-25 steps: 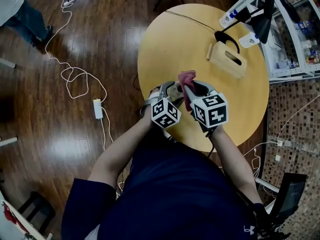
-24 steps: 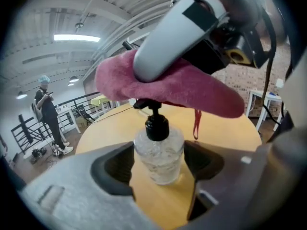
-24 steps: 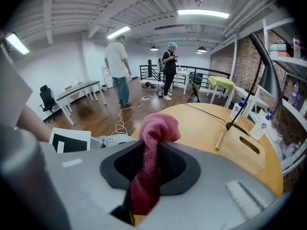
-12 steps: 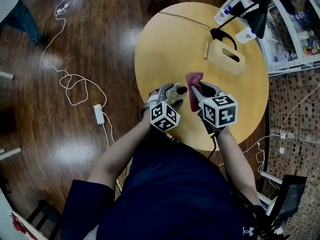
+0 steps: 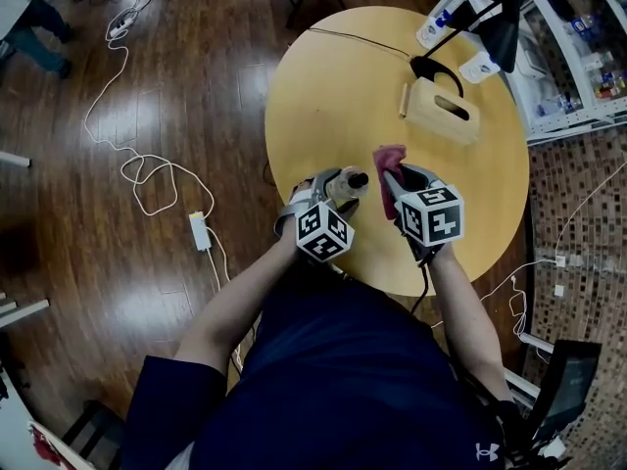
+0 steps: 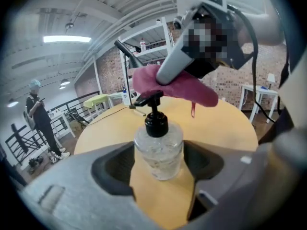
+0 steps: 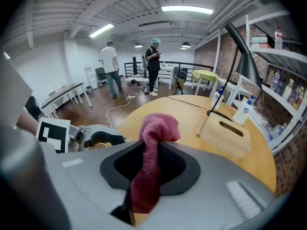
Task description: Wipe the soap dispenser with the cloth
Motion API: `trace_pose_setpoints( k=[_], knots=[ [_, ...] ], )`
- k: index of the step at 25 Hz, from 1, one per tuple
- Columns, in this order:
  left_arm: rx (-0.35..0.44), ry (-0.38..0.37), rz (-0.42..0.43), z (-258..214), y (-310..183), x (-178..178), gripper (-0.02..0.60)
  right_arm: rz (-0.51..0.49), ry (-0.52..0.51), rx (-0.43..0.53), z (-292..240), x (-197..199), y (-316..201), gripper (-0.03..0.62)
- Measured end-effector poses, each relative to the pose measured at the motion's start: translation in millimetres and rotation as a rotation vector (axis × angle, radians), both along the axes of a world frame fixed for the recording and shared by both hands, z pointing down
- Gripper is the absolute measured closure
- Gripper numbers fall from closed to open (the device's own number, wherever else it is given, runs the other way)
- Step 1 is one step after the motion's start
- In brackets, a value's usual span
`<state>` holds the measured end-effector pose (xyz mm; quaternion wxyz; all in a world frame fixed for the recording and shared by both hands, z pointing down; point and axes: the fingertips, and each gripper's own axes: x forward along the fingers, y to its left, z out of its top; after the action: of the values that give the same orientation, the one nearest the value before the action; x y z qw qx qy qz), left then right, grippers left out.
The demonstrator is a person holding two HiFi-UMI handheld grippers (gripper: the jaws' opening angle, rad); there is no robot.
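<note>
Left hand-held gripper (image 6: 160, 164) has its jaws spread wide and pressed against both sides of the clear soap dispenser (image 6: 159, 147), holding it over the near part of the round wooden surface (image 5: 323, 96). Right hand-held gripper (image 7: 152, 145), just to its right, is clamped on the pink cloth (image 7: 158, 126), whose bunched end sits close beside the black pump head.

The right claw (image 5: 400, 186) has carried its cloth (image 5: 389, 163) sideways off the soap dispenser (image 5: 345, 183) in the left claw (image 5: 331, 186). The pump top, covered a second ago, now shows just beside the cloth.
</note>
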<state>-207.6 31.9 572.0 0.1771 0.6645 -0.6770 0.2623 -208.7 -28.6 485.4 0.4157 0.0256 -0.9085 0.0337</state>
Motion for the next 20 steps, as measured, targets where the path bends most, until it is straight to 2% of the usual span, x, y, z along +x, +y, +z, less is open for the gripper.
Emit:
trace_pose_setpoints(
  k=[2, 4, 6, 8, 11, 13, 16, 18, 20],
  knots=[
    [0.017, 0.055, -0.034, -11, 5, -1, 0.261, 0.020, -0.005, -0.071, 6, 3, -7, 0.507],
    [0.039, 0.128, -0.085, -24, 7, -2, 0.261, -0.019, -0.001, -0.176, 15, 1, 5, 0.507],
    [0.019, 0.167, -0.115, -27, 6, 0, 0.261, -0.068, 0.023, -0.228, 29, -3, 21, 0.507],
    [-0.020, 0.150, -0.128, -23, 3, 1, 0.261, -0.075, 0.025, -0.220, 45, -9, 26, 0.507],
    [-0.061, 0.083, -0.129, -17, 2, -4, 0.302, -0.024, -0.035, -0.212, 52, -20, 14, 0.504],
    [-0.075, 0.082, -0.113, -17, 2, -4, 0.301, -0.040, -0.050, -0.195, 53, -21, 12, 0.505],
    [-0.104, 0.069, -0.046, -15, 5, -9, 0.301, -0.070, -0.057, -0.232, 55, -16, 25, 0.513],
    [-0.135, 0.034, 0.065, -13, 4, -7, 0.298, -0.061, -0.053, -0.277, 57, -6, 32, 0.517],
    [-0.172, 0.013, 0.215, -11, -1, 9, 0.294, -0.070, -0.022, -0.301, 57, 18, 34, 0.517]
  ],
)
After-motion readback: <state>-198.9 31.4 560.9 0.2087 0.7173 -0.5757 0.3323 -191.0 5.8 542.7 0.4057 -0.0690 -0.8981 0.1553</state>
